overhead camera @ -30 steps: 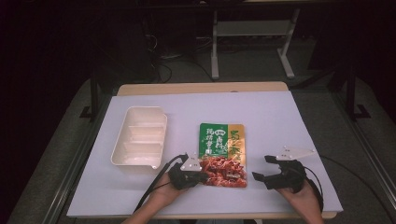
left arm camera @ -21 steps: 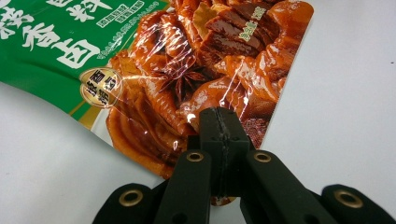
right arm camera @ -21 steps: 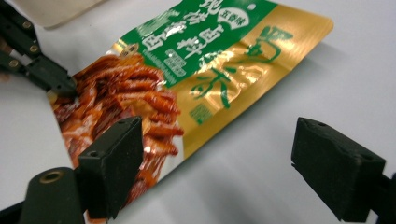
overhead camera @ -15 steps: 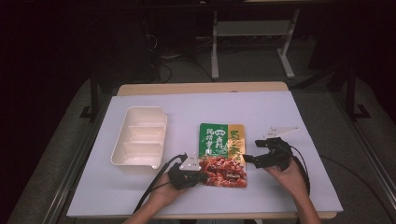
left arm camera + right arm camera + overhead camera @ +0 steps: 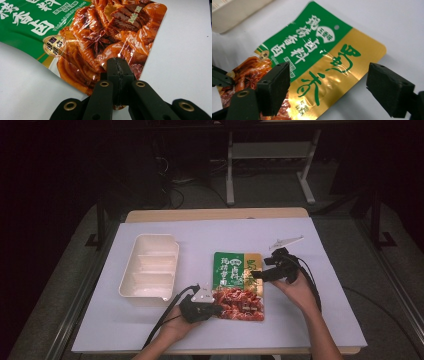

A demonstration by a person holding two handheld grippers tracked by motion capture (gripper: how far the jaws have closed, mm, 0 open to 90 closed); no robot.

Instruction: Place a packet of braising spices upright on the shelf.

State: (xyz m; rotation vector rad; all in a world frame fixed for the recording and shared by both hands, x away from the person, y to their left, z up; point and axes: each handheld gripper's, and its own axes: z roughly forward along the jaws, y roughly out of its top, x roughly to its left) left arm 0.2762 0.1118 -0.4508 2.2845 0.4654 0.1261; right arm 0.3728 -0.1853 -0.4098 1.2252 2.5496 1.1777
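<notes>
A flat food pouch (image 5: 237,285), green and gold at its far end and printed with red braised meat at its near end, lies on the white table sheet. My left gripper (image 5: 216,309) is shut on the pouch's near left corner (image 5: 117,62), with both jaws pressed together over the foil edge. My right gripper (image 5: 254,274) stands open at the pouch's right edge, its two jaws spread wide over the gold part (image 5: 329,75). The left gripper's tip shows at the far left of the right gripper view.
A cream three-compartment tray (image 5: 150,270) sits left of the pouch; its rim (image 5: 234,15) shows in the right gripper view. A small white plastic piece (image 5: 286,241) lies behind the right hand. Cables trail from both grippers toward the table's front edge.
My right gripper moved forward and left from the table's near right to the pouch's right edge. My left gripper stayed shut on the pouch's corner.
</notes>
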